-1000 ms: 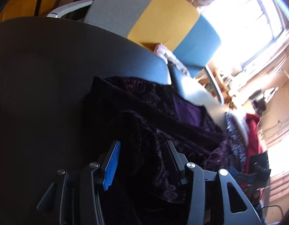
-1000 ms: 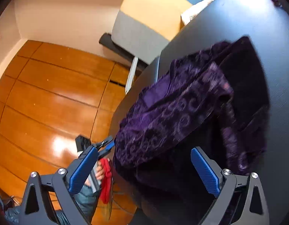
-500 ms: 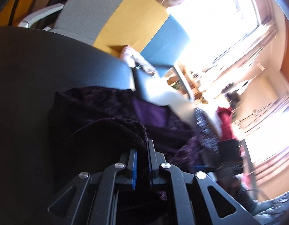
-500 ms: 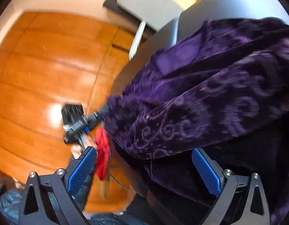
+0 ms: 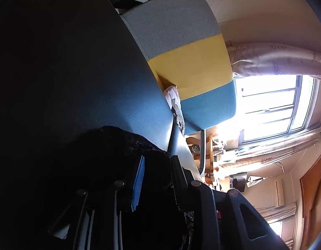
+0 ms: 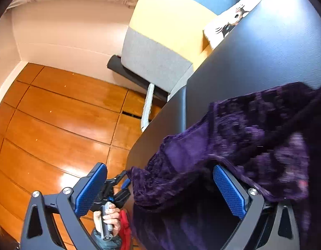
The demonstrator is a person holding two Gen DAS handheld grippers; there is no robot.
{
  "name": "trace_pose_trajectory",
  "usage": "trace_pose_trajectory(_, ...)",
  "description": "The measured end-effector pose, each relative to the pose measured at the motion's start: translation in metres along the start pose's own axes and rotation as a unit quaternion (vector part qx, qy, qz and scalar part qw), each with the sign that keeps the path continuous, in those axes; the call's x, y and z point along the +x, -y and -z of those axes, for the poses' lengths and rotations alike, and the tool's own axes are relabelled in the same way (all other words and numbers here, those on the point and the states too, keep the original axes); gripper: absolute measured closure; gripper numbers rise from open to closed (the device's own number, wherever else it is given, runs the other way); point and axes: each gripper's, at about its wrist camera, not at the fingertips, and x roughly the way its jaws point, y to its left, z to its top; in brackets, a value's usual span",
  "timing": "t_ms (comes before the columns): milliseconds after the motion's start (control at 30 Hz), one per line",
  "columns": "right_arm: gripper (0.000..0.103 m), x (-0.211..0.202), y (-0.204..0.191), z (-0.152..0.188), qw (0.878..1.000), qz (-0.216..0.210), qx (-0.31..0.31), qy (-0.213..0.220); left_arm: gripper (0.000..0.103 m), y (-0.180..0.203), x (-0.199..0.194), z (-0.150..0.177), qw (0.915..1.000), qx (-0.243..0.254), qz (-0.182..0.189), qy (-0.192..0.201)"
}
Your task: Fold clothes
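A purple patterned velvet garment (image 6: 239,137) lies crumpled on the dark table (image 6: 264,50) with one edge hanging over the table's side. My right gripper (image 6: 160,189) is open, its jaws wide apart around the garment's lower edge. In the right wrist view my left gripper (image 6: 124,180) holds the garment's corner beyond the table edge. In the left wrist view the garment (image 5: 118,158) looks almost black, and my left gripper (image 5: 157,179) has a bunch of it between its jaws, which stand a little apart.
A grey, yellow and blue chair back (image 5: 191,62) stands behind the table (image 5: 77,62), with a white printed item (image 6: 229,25) at the table's far edge. Orange wooden floor (image 6: 56,125) lies below. A bright window (image 5: 270,108) and cluttered shelves are at the right.
My left gripper closed on a fold of the garment and has pulled it sideways off the table edge while tilting. My right gripper stays open and the garment has shifted across it.
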Motion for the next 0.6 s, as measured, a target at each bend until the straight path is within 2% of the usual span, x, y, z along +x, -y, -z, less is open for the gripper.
trace_pose_trajectory(100, 0.0, -0.02, -0.003, 0.006, 0.999, 0.043, -0.028, 0.007, 0.074, 0.005, -0.011, 0.008, 0.9957, 0.059, -0.07, 0.018)
trace_pose_trajectory(200, 0.0, -0.047, -0.013, 0.014, 0.986, 0.124, -0.107, 0.033, 0.074, 0.008, -0.012, 0.025, 0.9851, 0.118, -0.125, 0.006)
trace_pose_trajectory(267, 0.0, -0.061, -0.02, 0.019, 0.963, 0.2, -0.176, 0.045, 0.074, 0.01, -0.006, 0.039, 0.9761, 0.153, -0.154, -0.006)
trace_pose_trajectory(333, 0.0, -0.064, -0.021, 0.023, 0.935, 0.266, -0.233, 0.036, 0.073, 0.011, 0.001, 0.05, 0.9706, 0.175, -0.164, -0.019)
trace_pose_trajectory(433, 0.013, -0.057, -0.02, 0.025, 0.892, 0.339, -0.298, 0.013, 0.072, 0.016, 0.015, 0.059, 0.9638, 0.196, -0.178, -0.032)
trace_pose_trajectory(500, 0.024, -0.05, -0.018, 0.025, 0.865, 0.365, -0.344, -0.006, 0.072, 0.021, 0.026, 0.062, 0.962, 0.202, -0.18, -0.038)
trace_pose_trajectory(533, 0.026, -0.047, -0.018, 0.026, 0.851, 0.376, -0.365, -0.015, 0.072, 0.024, 0.031, 0.063, 0.9612, 0.205, -0.18, -0.04)
trace_pose_trajectory(567, 0.029, -0.043, -0.017, 0.024, 0.846, 0.376, -0.377, -0.024, 0.072, 0.026, 0.036, 0.064, 0.9594, 0.211, -0.182, -0.043)
trace_pose_trajectory(600, 0.031, -0.038, -0.017, 0.021, 0.846, 0.371, -0.383, -0.033, 0.072, 0.028, 0.041, 0.066, 0.9569, 0.218, -0.186, -0.048)
